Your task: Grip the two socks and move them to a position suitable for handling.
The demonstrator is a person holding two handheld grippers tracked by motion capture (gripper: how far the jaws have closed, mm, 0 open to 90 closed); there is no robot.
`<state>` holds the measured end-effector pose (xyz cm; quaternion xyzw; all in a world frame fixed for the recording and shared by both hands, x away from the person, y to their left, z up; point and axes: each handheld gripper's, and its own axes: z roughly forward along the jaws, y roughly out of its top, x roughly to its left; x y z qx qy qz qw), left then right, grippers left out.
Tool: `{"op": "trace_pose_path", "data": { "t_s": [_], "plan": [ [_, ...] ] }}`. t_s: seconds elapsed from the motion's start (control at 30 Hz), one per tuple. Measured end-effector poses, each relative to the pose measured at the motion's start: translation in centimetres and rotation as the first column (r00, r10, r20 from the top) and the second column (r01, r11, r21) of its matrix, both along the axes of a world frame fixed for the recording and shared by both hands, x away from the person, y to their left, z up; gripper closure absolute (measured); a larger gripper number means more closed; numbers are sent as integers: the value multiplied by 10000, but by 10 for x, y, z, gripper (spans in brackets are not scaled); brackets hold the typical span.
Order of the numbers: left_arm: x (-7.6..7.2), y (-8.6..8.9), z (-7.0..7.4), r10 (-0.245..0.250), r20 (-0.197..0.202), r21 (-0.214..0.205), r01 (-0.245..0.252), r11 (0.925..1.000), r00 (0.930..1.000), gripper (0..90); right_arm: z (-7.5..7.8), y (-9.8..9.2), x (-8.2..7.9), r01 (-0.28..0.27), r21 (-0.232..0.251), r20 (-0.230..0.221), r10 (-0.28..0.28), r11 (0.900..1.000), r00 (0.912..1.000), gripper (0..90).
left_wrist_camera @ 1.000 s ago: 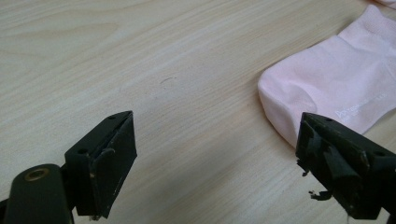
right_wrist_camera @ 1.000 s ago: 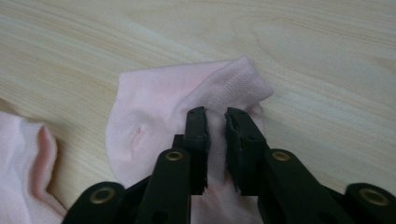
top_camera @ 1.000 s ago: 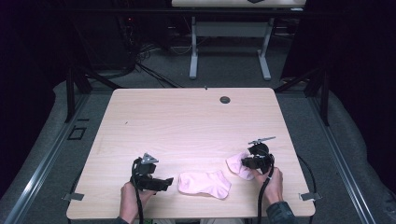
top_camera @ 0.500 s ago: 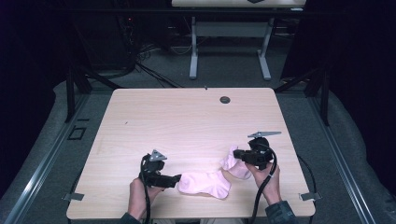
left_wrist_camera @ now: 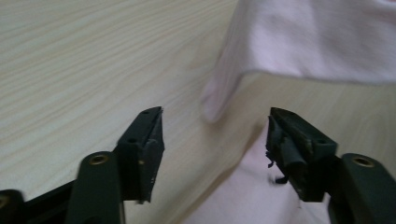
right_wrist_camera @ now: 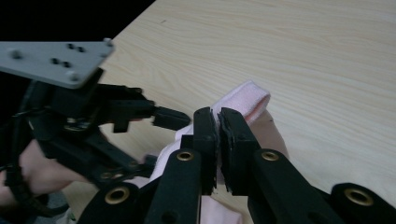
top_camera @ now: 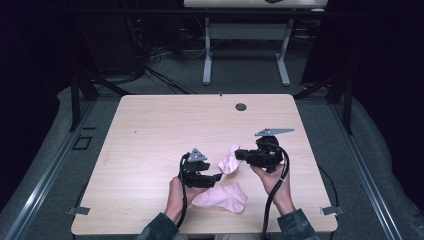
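Sock (top_camera: 229, 161) is kept clamped and raised by the right gripper (top_camera: 239, 154), its hanging end at 12 o'clock of the half-closed, empty left gripper (left_wrist_camera: 215, 135), above the desk (top_camera: 150, 130).

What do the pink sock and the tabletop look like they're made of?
Pink sock: soft knit fabric, probably cotton blend; fine ribbing shows in the left gripper view, and it drapes limply from the right gripper. Tabletop: pale wood-grain surface, matte, likely laminate rather than solid wood.

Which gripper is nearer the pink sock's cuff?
Right. The right gripper has its fingers shut on the pink sock beside the cuff, lifting it; the left gripper, jaws just closing, sits further along the sock, gripping nothing.
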<state>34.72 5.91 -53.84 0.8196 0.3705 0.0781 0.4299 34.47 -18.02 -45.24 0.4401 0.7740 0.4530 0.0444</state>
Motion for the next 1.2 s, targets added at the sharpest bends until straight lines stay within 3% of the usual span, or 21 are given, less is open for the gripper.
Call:
{"op": "trace_pose_path", "data": {
  "t_s": [0.07,0.1,0.17,0.2,0.33,0.43,0.5,0.57,0.6,0.63,0.67,0.73,0.8,0.9,1.03,1.1,1.2],
  "plan": [
    [4,0,-2,107,77,3,-107,9999,9999,545,2,4,1,-203,84,22,203,9998,9998,851],
    [7,2,-3,126,159,-42,-126,9999,9998,672,2,6,1,-272,178,19,272,9995,9996,851],
    [9,6,-3,365,409,1,-365,9993,9985,832,1,8,3,-373,125,-3,374,9992,9993,851],
    [9,9,-1,471,523,43,-474,9989,9975,875,0,8,4,-366,117,-8,367,9993,9993,851],
    [5,21,11,801,1427,845,-928,9921,9865,882,-7,9,11,-435,-235,-30,435,9988,9991,850],
    [1,27,23,964,2218,1754,-1370,9749,9703,881,-14,11,19,-484,-461,-95,480,9978,9988,849],
    [-1,26,25,780,2428,2469,-1394,9590,9669,879,-20,16,25,-562,-708,-117,555,9959,9984,848],
    [-4,20,17,453,2250,3273,-1193,9374,9733,853,-28,22,31,-587,-1328,-261,557,9894,9981,846],
    [-4,17,11,251,1951,3466,-929,9334,9805,831,-34,24,34,-555,-1499,-258,522,9871,9983,844],
    [-4,14,4,137,1595,3714,-728,9256,9871,777,-41,25,37,-476,-2017,-330,418,9783,9986,840],
    [-5,12,-4,36,1217,3729,-491,9266,9926,703,-48,24,41,-511,-2181,-500,412,9746,9979,830],
    [-6,14,-10,105,786,3522,-376,9352,9968,573,-63,20,48,-531,-2636,-885,306,9632,9956,772],
    [-6,22,-11,346,489,2915,-474,9554,9982,467,-74,16,51,-574,-2836,-1126,262,9572,9933,707],
    [-6,36,-5,749,407,2291,-822,9699,9964,371,-80,8,49,-308,-2850,-1183,-33,9580,9930,628],
    [2,54,1,1361,359,2054,-1406,9685,9900,335,-80,3,43,-122,-2876,-1015,-178,9577,9947,591],
    [9,60,1,1617,229,2001,-1630,9661,9866,326,-81,4,41,-166,-2814,-931,-101,9595,9956,575],
    [21,66,-3,1859,-169,1992,-1788,9635,9824,316,-84,9,39,-239,-2970,-836,-11,9546,9965,567]
  ]
}}
